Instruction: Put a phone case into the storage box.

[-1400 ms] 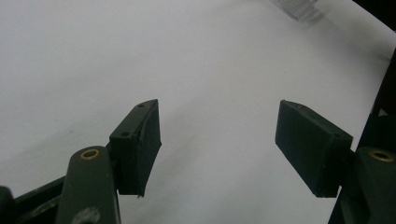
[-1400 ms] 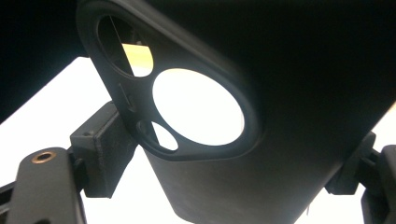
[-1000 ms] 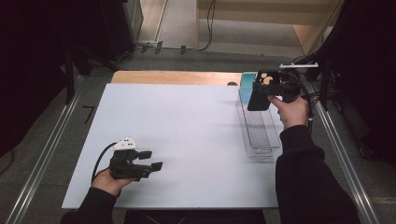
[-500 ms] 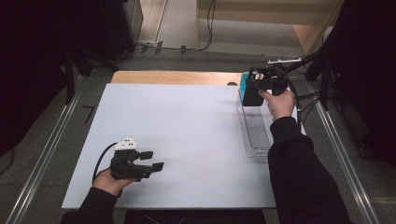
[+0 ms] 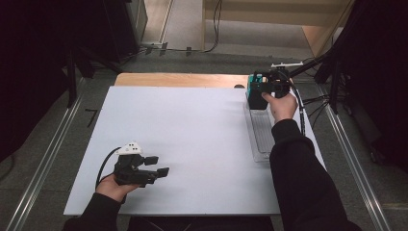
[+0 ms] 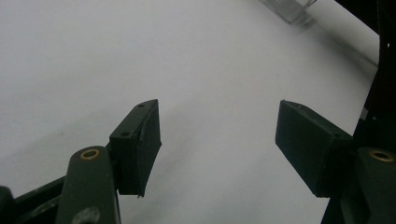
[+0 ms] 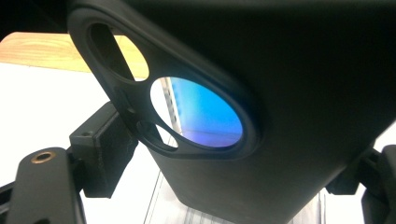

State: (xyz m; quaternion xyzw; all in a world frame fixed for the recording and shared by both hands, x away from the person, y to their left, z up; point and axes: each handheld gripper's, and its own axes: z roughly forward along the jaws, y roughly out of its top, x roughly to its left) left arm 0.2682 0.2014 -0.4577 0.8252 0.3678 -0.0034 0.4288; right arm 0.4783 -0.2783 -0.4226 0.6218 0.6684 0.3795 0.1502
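The right hand-held gripper (image 5: pixel 267 89) is at the far right of the counter (image 5: pixel 192 134), clamped on a black phone case (image 7: pixel 261 140). In the right gripper view the case stands between the two jaws, its camera cutout towards the camera; through the round opening a blue surface and the ribbed clear plastic below show. In the high view the case hangs over the far end of a long clear plastic tray (image 5: pixel 261 139) that lies along the right edge of the counter, just beside a teal box (image 5: pixel 252 85). Whether the case touches the tray I cannot tell.

The left hand-held gripper (image 5: pixel 159 166) rests at the near left of the counter, held low in the person's hand, its jaws apart with only the white counter surface between them.
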